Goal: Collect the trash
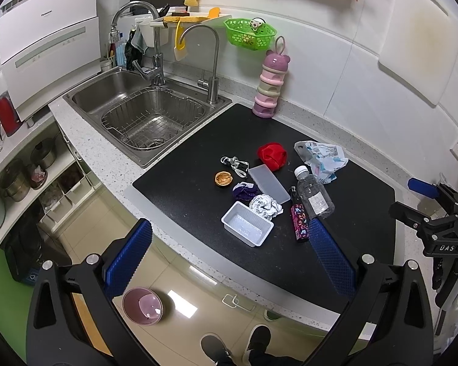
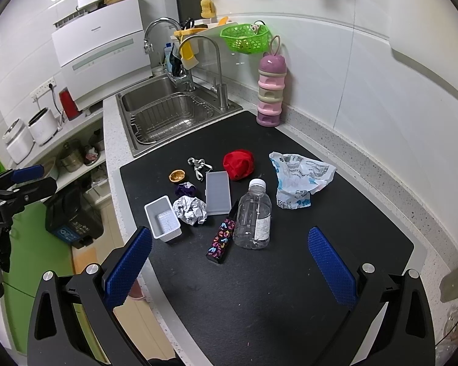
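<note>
While both of my claws hang above the kitchen counter, the trash lies spread on the black mat (image 2: 290, 274) beside the sink (image 2: 168, 113). My left gripper (image 1: 229, 253) has its blue pads wide apart and holds nothing, hovering over the mat's front edge with the floor below. My right gripper (image 2: 229, 259) is likewise spread and empty, poised over the near part of the mat.

At the centre, a clear plastic bottle (image 2: 253, 216) with a white cap lies on its side, touching a dark patterned tube (image 2: 221, 239) on its left. A crumpled paper ball (image 2: 190, 210) sits just beside a white plastic tray (image 2: 162, 218) near the mat's left edge, with a purple wrapper (image 2: 184, 189) right behind it. A flat grey lid (image 2: 218, 192) lies between the paper ball and the bottle. Farther back are a walnut shell half (image 2: 176, 176), a small tangle of metal clips (image 2: 198, 164) and a red crumpled piece (image 2: 238, 164). A crumpled printed plastic bag (image 2: 299, 180) rests to the right of the bottle, apart from it.

Against the wall stands a stacked pink container (image 2: 270, 91). On the floor in the left view sits a pink bowl (image 1: 142, 305).
</note>
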### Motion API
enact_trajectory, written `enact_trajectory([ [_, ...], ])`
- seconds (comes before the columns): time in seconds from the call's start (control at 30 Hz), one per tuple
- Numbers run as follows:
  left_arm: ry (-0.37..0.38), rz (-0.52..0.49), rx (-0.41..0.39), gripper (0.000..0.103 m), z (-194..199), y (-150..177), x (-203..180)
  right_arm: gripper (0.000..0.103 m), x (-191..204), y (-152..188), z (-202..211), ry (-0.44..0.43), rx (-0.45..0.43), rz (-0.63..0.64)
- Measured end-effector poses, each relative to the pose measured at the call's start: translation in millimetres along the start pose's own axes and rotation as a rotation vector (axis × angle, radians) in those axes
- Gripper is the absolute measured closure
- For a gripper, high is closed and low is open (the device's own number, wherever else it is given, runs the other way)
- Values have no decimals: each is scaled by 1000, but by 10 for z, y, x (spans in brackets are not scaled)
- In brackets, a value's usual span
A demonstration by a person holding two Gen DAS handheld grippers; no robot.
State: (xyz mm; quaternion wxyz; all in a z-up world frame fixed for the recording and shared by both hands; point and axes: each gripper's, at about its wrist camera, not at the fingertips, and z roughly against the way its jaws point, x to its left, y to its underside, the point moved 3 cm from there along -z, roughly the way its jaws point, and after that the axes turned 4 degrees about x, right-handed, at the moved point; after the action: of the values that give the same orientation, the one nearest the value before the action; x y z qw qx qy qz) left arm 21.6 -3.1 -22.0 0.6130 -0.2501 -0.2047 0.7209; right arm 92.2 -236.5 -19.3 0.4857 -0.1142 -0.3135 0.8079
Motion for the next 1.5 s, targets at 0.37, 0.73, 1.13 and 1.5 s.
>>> enact_trajectory([
  [0.37,3,3,3,3,-28,4,5,5,7,-11,-30,0,0,-1],
  [0.73,15,16,32,3,-263,-64,-14,5,-74,-9,-161,2,23,-13],
  [1.13,-9,63,177,3,-1209,-46,-29,5,-235,-10,-441,10,78,-12],
  [1.5,-64,109,323,3,-1953,74,52,5,-385,-78,-673,5,109,-13],
])
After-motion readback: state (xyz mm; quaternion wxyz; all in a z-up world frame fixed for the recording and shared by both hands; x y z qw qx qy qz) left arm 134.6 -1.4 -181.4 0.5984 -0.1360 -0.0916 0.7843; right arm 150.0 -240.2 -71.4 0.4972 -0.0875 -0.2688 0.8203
